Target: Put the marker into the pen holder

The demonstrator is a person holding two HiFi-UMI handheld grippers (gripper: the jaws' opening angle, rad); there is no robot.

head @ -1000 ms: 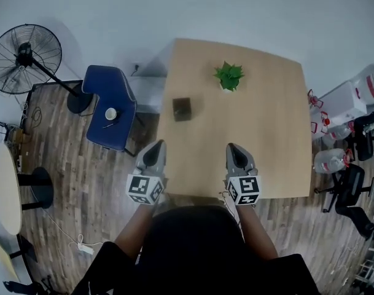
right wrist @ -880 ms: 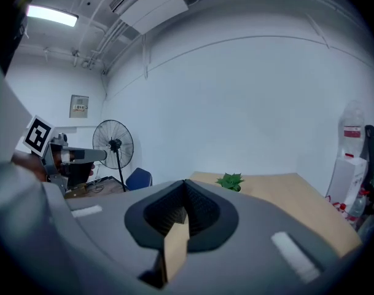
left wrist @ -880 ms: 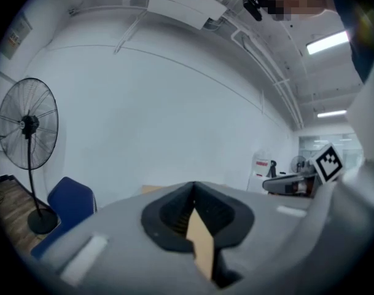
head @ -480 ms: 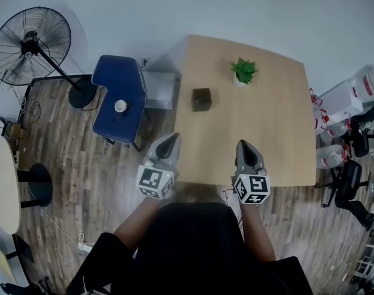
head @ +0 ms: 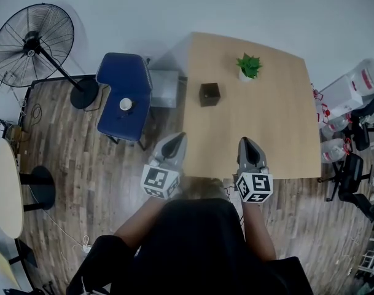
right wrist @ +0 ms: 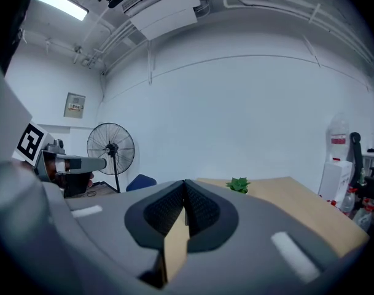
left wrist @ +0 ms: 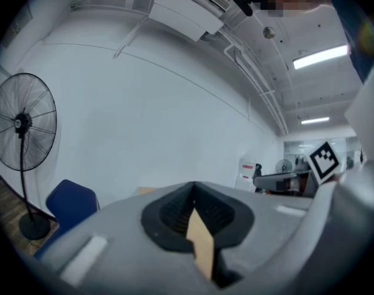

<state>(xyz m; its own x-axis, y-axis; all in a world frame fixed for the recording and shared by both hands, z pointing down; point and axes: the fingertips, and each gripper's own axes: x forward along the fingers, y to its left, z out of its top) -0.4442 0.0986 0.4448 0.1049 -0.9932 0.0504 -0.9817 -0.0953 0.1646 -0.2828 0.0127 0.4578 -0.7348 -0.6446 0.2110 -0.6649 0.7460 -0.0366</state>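
Observation:
The pen holder (head: 209, 94), a small dark cube-shaped cup, stands on the wooden table (head: 279, 134) towards its far left. No marker shows in any view. My left gripper (head: 177, 138) hovers at the table's near left corner, shut with nothing between its pads (left wrist: 194, 192). My right gripper (head: 247, 142) is over the near edge further right, also shut and empty (right wrist: 185, 192). Both point away from me towards the far side. From the right gripper view the left gripper (right wrist: 70, 163) shows at the left.
A small green potted plant (head: 249, 66) sits at the table's far side, also in the right gripper view (right wrist: 238, 184). Left of the table are a blue chair (head: 126, 82) holding a cup (head: 126, 104) and a standing fan (head: 33, 45). Water bottles (head: 334, 149) and office chairs crowd the right.
The head view has shifted, so the table and pen holder sit further right and up in the picture. Both grippers now lie nearer the table's front edge, still shut.

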